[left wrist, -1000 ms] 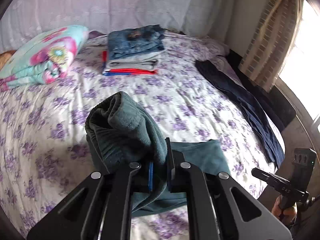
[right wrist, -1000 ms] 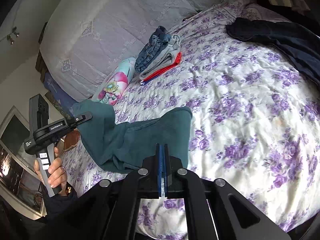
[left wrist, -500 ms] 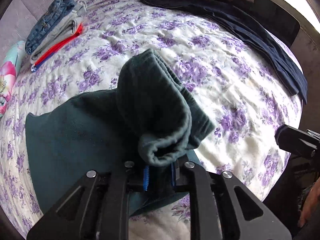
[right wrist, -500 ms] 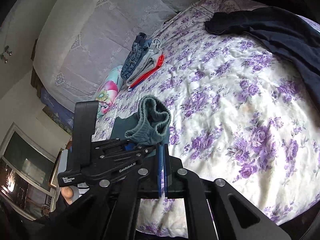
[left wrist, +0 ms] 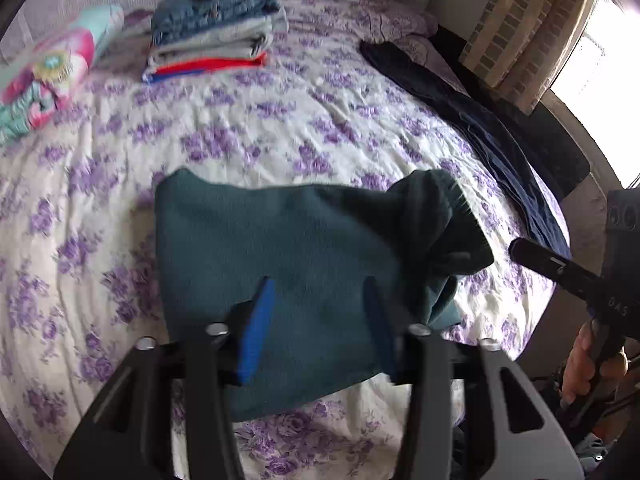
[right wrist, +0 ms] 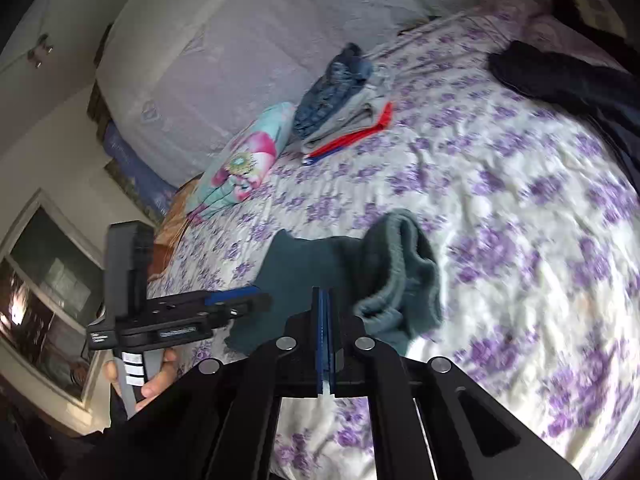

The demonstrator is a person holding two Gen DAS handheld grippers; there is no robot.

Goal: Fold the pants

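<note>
The teal pants (left wrist: 280, 264) lie folded on the flowered bedspread (left wrist: 248, 136) near the front edge, with the ribbed waistband bunched up at their right end (left wrist: 440, 216). My left gripper (left wrist: 318, 300) is open just above them, holding nothing. In the right wrist view the pants (right wrist: 320, 268) lie just ahead of my right gripper (right wrist: 325, 300), which is shut and empty. The left gripper (right wrist: 236, 298) shows there at the left, at the pants' edge. The right gripper's body (left wrist: 560, 272) shows at the right of the left wrist view.
A stack of folded clothes (left wrist: 212, 40) sits at the far side of the bed, next to a flowered pillow (left wrist: 48, 80). Dark navy pants (left wrist: 480, 128) lie spread along the right edge. A curtained window (left wrist: 560, 40) is at the right.
My left gripper has let go of the teal pants and opened. The pants now lie folded on the bed instead of hanging from it.
</note>
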